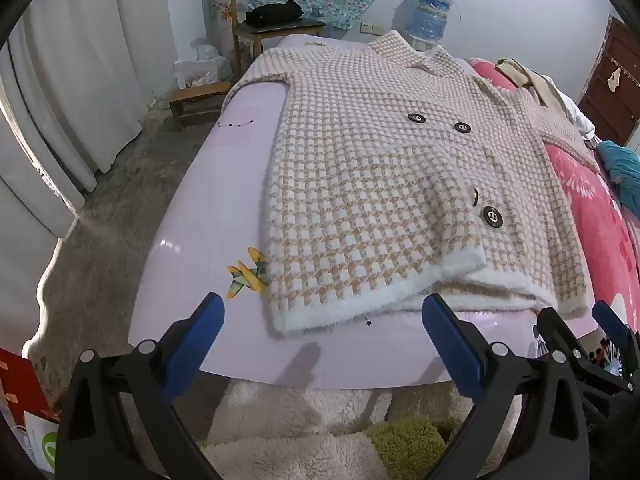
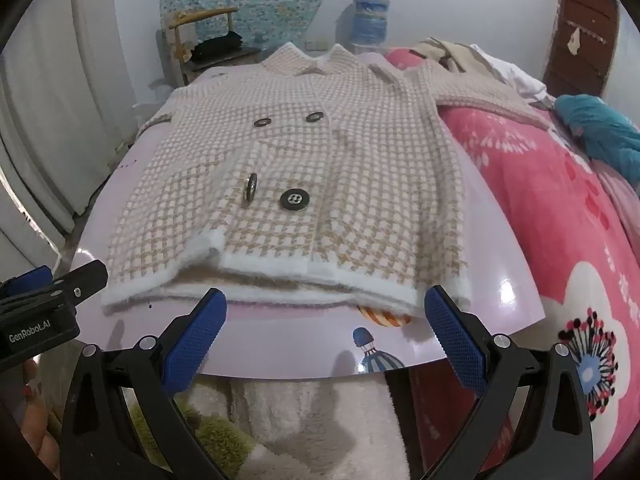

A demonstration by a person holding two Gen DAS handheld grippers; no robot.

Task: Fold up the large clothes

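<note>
A pink-and-tan houndstooth knit jacket [image 1: 380, 184] with black buttons and a white hem lies face up on a glossy lilac board [image 1: 208, 216], collar at the far end. Its left sleeve hangs off the far left edge; the right sleeve stretches onto the pink blanket. My left gripper [image 1: 322, 320] is open and empty, just short of the hem's left part. My right gripper [image 2: 326, 312] is open and empty, just short of the hem's right part of the jacket [image 2: 320, 152] on the board [image 2: 280, 340]. The right gripper also shows at the left wrist view's right edge [image 1: 576, 336].
A pink flowered blanket [image 2: 560, 216] covers the bed to the right, with a teal garment [image 2: 600, 132] and beige clothes on it. A wooden chair [image 1: 264, 20], a low stool [image 1: 196, 100] and white curtains [image 1: 80, 80] stand at the left. A fleecy cloth [image 1: 304, 432] hangs below the board.
</note>
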